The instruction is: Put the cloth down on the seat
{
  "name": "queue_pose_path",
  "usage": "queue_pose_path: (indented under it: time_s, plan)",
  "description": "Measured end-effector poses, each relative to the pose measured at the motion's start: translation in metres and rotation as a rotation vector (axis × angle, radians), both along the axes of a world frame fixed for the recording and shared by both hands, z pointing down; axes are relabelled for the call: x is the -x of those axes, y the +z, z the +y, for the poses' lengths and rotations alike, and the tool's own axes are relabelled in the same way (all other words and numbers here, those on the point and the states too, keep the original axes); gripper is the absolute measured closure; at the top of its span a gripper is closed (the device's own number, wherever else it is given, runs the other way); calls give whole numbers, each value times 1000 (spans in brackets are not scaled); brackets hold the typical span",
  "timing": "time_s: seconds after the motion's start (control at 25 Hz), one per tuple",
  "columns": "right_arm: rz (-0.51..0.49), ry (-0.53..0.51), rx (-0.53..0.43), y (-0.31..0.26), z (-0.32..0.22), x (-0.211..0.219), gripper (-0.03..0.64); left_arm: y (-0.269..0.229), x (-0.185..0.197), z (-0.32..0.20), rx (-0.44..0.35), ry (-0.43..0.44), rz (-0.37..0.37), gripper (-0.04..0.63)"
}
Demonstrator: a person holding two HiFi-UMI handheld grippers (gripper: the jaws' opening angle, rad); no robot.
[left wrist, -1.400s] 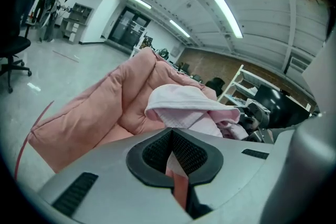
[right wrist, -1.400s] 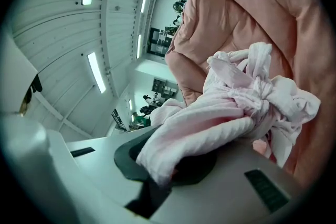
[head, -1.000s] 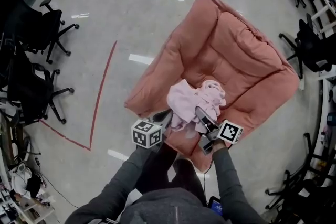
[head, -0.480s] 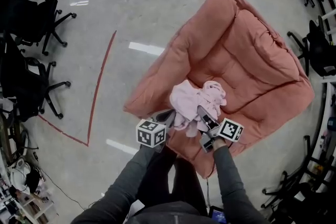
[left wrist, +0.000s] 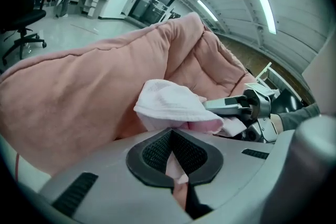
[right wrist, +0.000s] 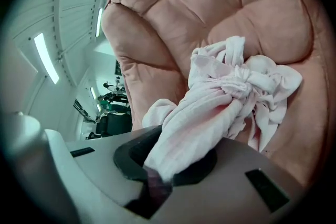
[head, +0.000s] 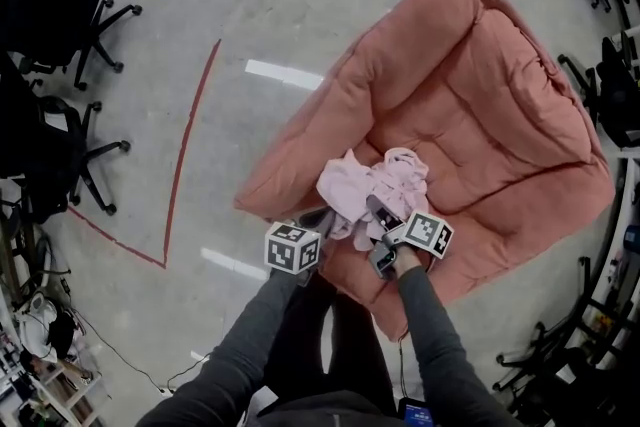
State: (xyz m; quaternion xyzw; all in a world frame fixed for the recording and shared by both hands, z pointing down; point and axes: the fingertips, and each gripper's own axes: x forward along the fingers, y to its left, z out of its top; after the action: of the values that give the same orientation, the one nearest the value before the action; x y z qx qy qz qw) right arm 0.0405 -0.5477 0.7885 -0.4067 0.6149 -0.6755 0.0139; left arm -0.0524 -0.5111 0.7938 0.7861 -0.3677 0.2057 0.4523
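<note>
A crumpled pale pink cloth (head: 372, 191) is bunched over the front of a big salmon-pink cushioned seat (head: 500, 95). My left gripper (head: 322, 219) is shut on one edge of the cloth (left wrist: 170, 105), a thin fold pinched between its jaws. My right gripper (head: 377, 212) is shut on a thick twisted bundle of the cloth (right wrist: 220, 97), which trails out over the seat cushion (right wrist: 210, 13). The left gripper view also shows the right gripper (left wrist: 239, 107) just beyond the cloth. Both grippers hang close together at the seat's near edge.
Grey floor (head: 220, 35) with red tape lines (head: 185, 155) lies left of the seat. Black office chairs (head: 60, 15) stand at the far left, more chairs (head: 610, 85) at the right edge. The person's legs (head: 320, 335) stand against the seat's front.
Both grippers, still holding the cloth, have drawn slightly forward over the seat's front. The head camera has tilted, so the seat appears higher and further right.
</note>
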Motion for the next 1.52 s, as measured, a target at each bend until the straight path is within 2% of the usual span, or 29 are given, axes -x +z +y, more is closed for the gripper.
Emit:
queue_pose_path:
  time_s: [0.2, 0.4, 0.64, 0.8, 1.04, 1.2, 1.52]
  plan:
    - [61, -30, 85, 25, 2, 16, 577, 6, 14, 3, 6, 19, -24, 588]
    - [79, -23, 180, 47, 3, 38, 577, 8, 25, 9, 14, -1, -29, 588]
    - [77, 33, 261, 59, 7, 53, 577, 7, 15, 27, 26, 25, -32, 588]
    - [21, 61, 258, 53, 15, 47, 575, 2, 8, 35, 19, 46, -33, 588]
    - [78, -22, 217, 48, 22, 34, 535, -6, 1, 37, -9, 63, -14, 588]
    - [67, 0, 205, 41, 30, 23, 532, -10, -1, 42, -23, 69, -20, 588]
    - [44, 13, 90, 3, 45, 8, 482, -41, -12, 69, -69, 54, -9, 588]
